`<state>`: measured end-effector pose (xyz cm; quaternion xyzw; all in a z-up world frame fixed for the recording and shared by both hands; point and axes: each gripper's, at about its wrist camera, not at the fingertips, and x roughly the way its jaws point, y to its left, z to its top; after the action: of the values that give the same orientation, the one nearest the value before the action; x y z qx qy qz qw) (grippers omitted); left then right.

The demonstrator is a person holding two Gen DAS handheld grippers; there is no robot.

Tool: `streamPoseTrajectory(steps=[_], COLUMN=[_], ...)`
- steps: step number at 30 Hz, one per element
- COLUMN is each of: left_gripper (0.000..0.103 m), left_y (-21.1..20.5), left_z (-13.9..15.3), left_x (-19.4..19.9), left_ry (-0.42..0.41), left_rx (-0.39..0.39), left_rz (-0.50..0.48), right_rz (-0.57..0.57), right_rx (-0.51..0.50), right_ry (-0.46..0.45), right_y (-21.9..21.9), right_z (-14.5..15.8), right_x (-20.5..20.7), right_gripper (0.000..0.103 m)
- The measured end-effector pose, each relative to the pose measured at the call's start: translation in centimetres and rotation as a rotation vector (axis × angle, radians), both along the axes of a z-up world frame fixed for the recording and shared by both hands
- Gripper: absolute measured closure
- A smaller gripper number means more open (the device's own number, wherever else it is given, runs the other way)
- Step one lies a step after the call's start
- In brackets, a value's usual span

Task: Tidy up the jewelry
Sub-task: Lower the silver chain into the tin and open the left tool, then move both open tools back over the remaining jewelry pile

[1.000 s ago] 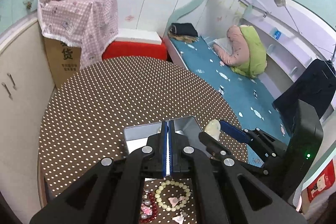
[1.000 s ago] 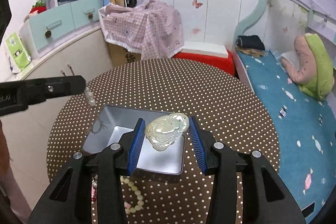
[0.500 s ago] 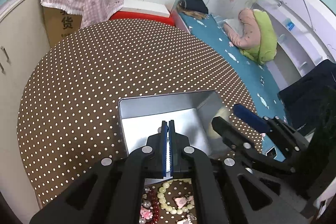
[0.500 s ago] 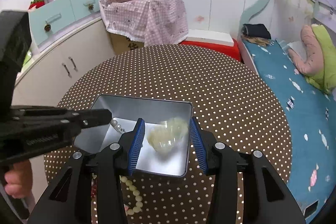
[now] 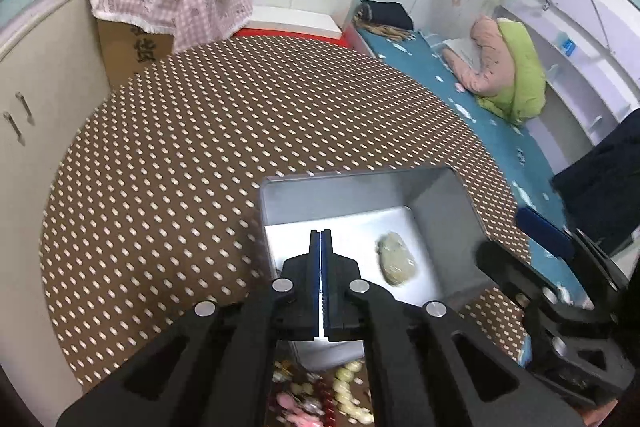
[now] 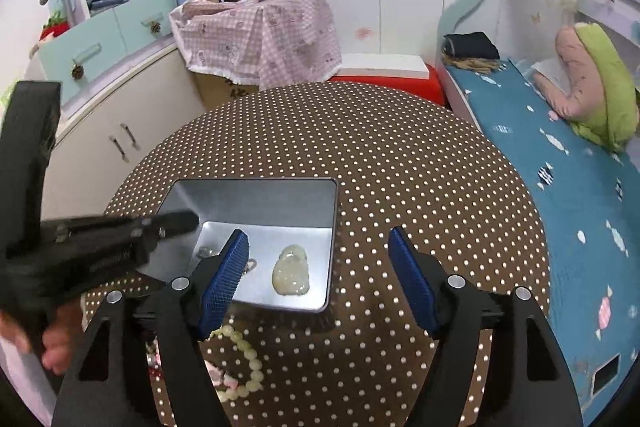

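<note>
Our right tool [image 6: 318,277] has just been opening and stands wide, nothing between its pads; the pale jade pendant [image 6: 290,271] lies loose on the tin floor [image 6: 296,239], lower centre of the right view. Left tool [image 5: 321,279] is pressed fully shut, tips over the tin's near-left part, a thin chain [image 6: 248,264] apparently trailing from it. Risk: that chain snagging and dragging out as the left tool lifts, or a fingertip clipping the tin wall and sliding it on the desk [image 6: 400,167]. Right view alone shows the chain and the bead bracelet [image 6: 244,359] clearly; the left view blurs the beads at bottom centre and hides the chain.
</note>
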<state>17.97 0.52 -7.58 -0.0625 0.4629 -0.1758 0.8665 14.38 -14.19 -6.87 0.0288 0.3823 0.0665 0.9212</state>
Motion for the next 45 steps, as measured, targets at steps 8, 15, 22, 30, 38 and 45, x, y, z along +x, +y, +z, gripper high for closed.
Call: streamPoseTrajectory(steps=[8,15,22,30,38,45], left_gripper=[0.103,0.103,0.072,0.047,0.038,0.029], left_y=[0.4,0.5,0.5,-0.4,1.4,4.1], left_z=[0.0,0.1,0.8,3.0,3.3,1.5], left_x=[3.1,4.5,1.2,-3.8,-7.4,-9.7], left_ry=[-0.007,0.009,-0.002,-0.083,-0.097,-0.066], left_rx=[0.042,0.048,0.019,0.090,0.101,0.120], left_rz=[0.012,0.031,0.013,0.029,0.058,0.090], right_rz=[-0.030,-0.039,-0.040,-0.077,-0.076,-0.041], right_rx=[0.012,0.024,0.021,-0.027,-0.047,-0.072], right_ry=[0.009,0.019,-0.001,-0.038,-0.052,-0.019], right_y=[-0.4,-0.2,0.1,0.1,0.1,1.3], right_z=[-0.3,-0.1,0.7,1.8,2.2,1.0], right_x=[-0.2,0.2,-0.5,-4.1,-7.3,-8.7], right_gripper=[0.033,0.033,0.022,0.017,0.015,0.014])
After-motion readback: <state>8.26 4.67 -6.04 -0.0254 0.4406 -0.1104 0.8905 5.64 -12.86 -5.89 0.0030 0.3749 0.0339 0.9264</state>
